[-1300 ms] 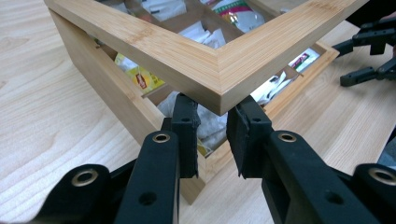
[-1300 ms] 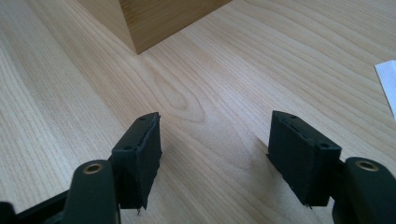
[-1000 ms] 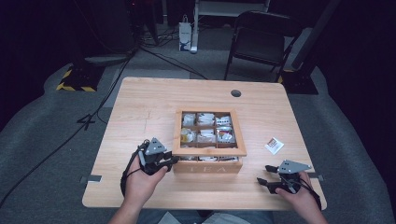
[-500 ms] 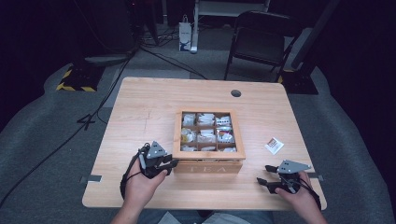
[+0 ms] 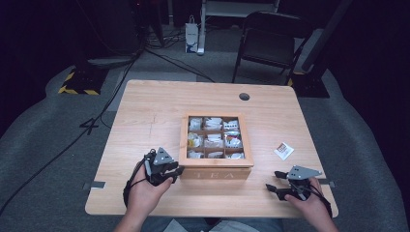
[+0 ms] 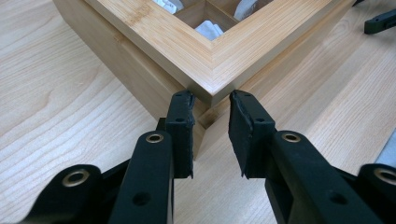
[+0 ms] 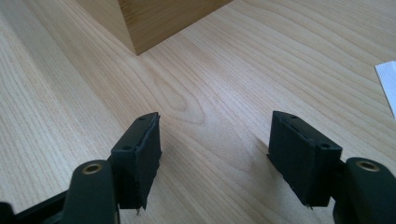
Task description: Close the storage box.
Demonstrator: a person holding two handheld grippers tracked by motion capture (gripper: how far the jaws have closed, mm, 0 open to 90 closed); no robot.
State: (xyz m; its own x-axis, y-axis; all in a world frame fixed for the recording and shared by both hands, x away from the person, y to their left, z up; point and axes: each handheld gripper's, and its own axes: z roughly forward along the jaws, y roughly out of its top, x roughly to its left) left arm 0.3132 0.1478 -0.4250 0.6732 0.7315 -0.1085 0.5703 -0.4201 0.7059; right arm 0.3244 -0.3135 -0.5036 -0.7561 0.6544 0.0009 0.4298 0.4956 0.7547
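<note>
We saw a square tea box of pale bamboo [image 5: 216,170], its front wall lettered TEA, standing near the middle of a light wooden table with a plain grain pattern [image 5: 145,111]. Thin wooden partitions cut its open top into nine small compartments, and crumpled white and yellow sachets [image 5: 213,141] lay in them. The box's broad flat rim was mitred at the corners, smooth and honey-coloured.

We found the left gripper [image 5: 175,171] at the box's near left corner. In the left gripper view its two black, matt, rubber-faced fingers [image 6: 182,126] stood a narrow gap apart, one on each side of the corner edge under the overhanging rim. The left pad looked close against the box wall; whether it pressed on the wood we could not tell. The gap had widened only slightly in the last moment.

The right gripper [image 5: 275,181] rested low over the bare table by its near right edge, well apart from the box. Its blocky black fingers [image 7: 140,154] stood wide apart with nothing but wood grain between them.

A small flat white packet with a red mark [image 5: 283,151] lay on the table right of the box, beyond the right gripper. A round grey cable hole [image 5: 244,96] sat near the table's far edge.
</note>
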